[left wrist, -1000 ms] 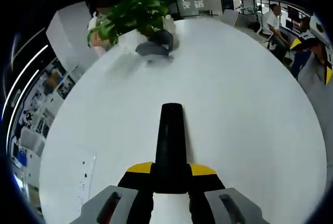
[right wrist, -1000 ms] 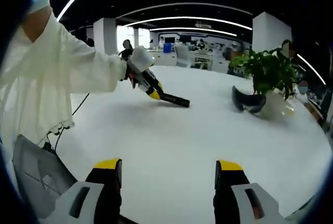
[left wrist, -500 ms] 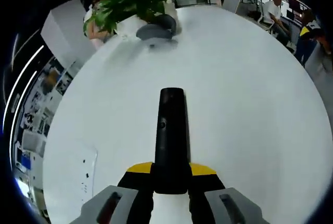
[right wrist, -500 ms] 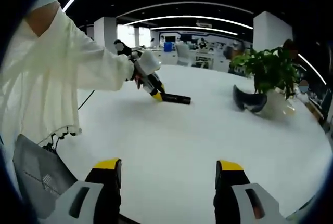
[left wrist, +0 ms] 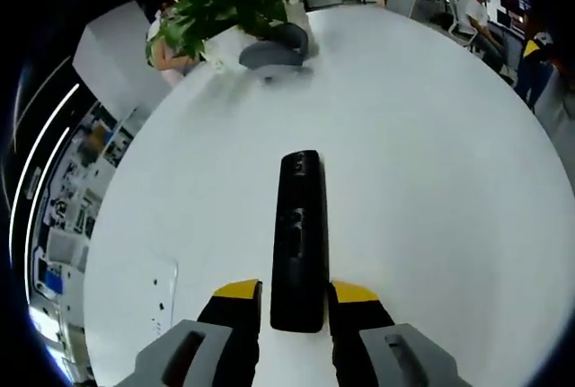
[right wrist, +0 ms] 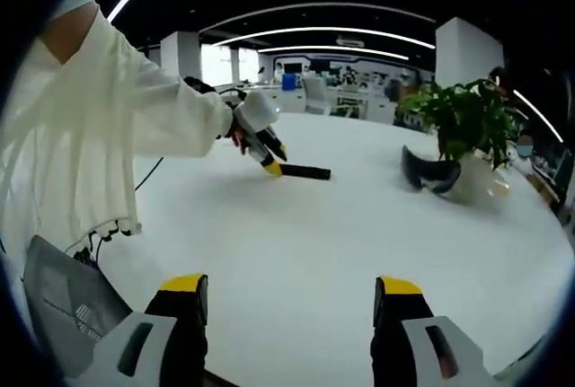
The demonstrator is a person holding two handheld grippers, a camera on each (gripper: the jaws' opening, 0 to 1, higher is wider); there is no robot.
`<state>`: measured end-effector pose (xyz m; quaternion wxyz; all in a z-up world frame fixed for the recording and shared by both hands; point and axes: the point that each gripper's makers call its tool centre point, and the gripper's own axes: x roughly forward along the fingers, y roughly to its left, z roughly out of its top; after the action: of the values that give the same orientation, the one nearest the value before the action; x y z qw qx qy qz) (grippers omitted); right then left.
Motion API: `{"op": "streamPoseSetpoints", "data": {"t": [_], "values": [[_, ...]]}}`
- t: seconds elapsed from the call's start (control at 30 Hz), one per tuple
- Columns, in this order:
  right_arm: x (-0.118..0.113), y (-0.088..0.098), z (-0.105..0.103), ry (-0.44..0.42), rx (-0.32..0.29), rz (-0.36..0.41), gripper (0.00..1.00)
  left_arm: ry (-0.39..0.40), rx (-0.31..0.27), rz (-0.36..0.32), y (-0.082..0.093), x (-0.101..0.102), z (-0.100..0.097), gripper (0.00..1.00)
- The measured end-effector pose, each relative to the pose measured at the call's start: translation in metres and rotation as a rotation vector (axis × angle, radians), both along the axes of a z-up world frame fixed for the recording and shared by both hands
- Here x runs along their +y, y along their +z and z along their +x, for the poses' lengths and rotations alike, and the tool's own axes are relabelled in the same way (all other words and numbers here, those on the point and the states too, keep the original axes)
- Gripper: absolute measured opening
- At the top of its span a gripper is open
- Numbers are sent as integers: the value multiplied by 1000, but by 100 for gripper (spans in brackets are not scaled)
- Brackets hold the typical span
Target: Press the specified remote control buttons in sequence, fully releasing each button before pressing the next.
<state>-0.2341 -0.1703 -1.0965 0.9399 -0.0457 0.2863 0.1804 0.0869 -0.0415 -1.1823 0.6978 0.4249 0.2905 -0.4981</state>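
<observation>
1. In the left gripper view, the black remote control point(left wrist: 298, 240) is lying lengthwise on the white counter point(left wrist: 431, 189), its near end sitting between the two yellow-tipped jaws of the left gripper point(left wrist: 296, 293).
2. The jaws are standing just beside the remote's sides with a thin gap showing on each, so the left gripper is looking slightly spread rather than pinching it.
3. Small buttons are showing on the remote's upper face, too small to tell apart.
4. At the far edge of the counter, a leafy green plant point(left wrist: 232, 5) is standing next to a dark visor-like headset point(left wrist: 274, 48).
5. In the right gripper view, the right gripper point(right wrist: 287, 295) is hanging over bare counter point(right wrist: 305, 243) with its jaws spread wide and nothing between them.
6. Farther off in that view, a person's white sleeve point(right wrist: 135, 118) is reaching out with the left gripper point(right wrist: 269, 164), which is meeting the remote control point(right wrist: 304, 171) on the counter.
7. The plant point(right wrist: 467, 122) and headset point(right wrist: 429, 173) are sitting well apart from the remote, to its right.
</observation>
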Motion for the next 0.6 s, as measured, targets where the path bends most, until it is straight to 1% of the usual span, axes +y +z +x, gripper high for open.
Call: {"op": "streamPoseSetpoints", "data": {"t": [0.03, 0.07, 0.1, 0.13, 0.17, 0.2, 0.23, 0.27, 0.3, 0.33, 0.37, 0.4, 0.43, 0.47, 0.53, 0.57, 0.6], "values": [[-1, 0, 0, -3, 0, 0, 75, 29, -6, 14, 0, 4, 2, 31], [-1, 0, 0, -8, 0, 2, 75, 96, 15, -3, 0, 6, 3, 34], [-2, 1, 0, -10, -2, 3, 75, 126, 78, -23, 0, 6, -2, 41], [-2, 1, 1, -13, -4, 6, 75, 208, 158, -54, -1, 7, -6, 53], [-2, 2, 1, -13, -6, 9, 75, 218, 180, -61, 1, 8, -9, 58], [-2, 2, 1, -14, -7, 10, 75, 200, 139, -59, 5, 12, -5, 58], [-2, 2, 1, -14, -9, 8, 75, 201, 97, -55, 10, 14, -3, 55], [-2, 2, 1, -13, -10, 6, 74, 192, 54, -70, 17, 15, -3, 55], [-2, 2, 1, -12, -11, 4, 75, 204, 65, -84, 21, 16, -7, 56], [-1, 2, 1, -11, -12, 5, 75, 222, 68, -106, 26, 16, -9, 63], [-1, 3, 1, -10, -15, 7, 75, 238, 67, -144, 31, 14, -12, 72], [-1, 4, 1, -10, -18, 13, 75, 233, 64, -166, 37, 15, -18, 81], [-1, 5, 1, -12, -22, 19, 75, 227, 55, -160, 41, 18, -22, 85], [-2, 5, 1, -14, -24, 22, 75, 212, 33, -164, 47, 21, -29, 86], [-3, 7, 2, -20, -29, 30, 76, 204, 19, -162, 53, 25, -40, 89], [-3, 7, 2, -21, -30, 33, 76, 219, 15, -186, 59, 26, -48, 91], [-3, 8, 3, -23, -32, 36, 76, 238, 30, -208, 62, 26, -54, 92]]}}
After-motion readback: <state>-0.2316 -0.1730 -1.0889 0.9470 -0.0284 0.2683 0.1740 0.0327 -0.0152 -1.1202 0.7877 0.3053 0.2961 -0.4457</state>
